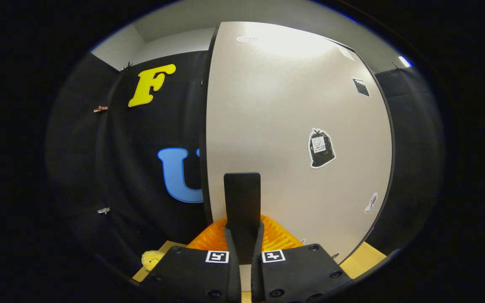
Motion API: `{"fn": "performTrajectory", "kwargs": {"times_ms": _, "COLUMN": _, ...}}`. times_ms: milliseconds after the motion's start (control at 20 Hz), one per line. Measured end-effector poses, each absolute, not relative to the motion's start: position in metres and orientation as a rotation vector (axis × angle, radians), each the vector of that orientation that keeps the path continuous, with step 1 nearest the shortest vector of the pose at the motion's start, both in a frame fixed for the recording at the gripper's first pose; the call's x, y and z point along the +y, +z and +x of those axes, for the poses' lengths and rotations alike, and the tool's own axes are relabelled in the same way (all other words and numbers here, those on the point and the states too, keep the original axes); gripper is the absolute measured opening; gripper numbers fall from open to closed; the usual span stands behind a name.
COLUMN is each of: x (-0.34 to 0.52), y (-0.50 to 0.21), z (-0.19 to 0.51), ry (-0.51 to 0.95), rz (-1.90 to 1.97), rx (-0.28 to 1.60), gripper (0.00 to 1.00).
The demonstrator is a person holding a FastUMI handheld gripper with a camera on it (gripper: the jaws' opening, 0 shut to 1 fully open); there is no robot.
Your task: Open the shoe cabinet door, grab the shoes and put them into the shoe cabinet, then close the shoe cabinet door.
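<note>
The gripper (242, 240) points straight at the pale shoe cabinet door (293, 139), close ahead. Its two orange fingers (209, 240) press from left and right on the door's black handle (242, 202), jaws nearly closed around it. Stickers (321, 148) dot the door; their print is too small to read. A yellow plush toy (152, 259) sits near left.

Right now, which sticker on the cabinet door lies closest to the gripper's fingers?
The small pale sticker low on the door, below the black bag-shaped one. The gripper clamps the door's black handle.
</note>
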State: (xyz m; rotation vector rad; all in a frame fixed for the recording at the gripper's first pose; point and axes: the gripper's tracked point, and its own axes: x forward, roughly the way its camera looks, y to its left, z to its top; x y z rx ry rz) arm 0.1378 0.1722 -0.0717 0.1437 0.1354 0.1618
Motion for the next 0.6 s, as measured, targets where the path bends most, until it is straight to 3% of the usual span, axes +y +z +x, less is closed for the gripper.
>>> {"fn": "performTrajectory", "kwargs": {"times_ms": 600, "x": 0.105, "y": -0.059, "z": 0.043, "ry": 0.183, "rz": 0.145, "rx": 0.11, "gripper": 0.13}}
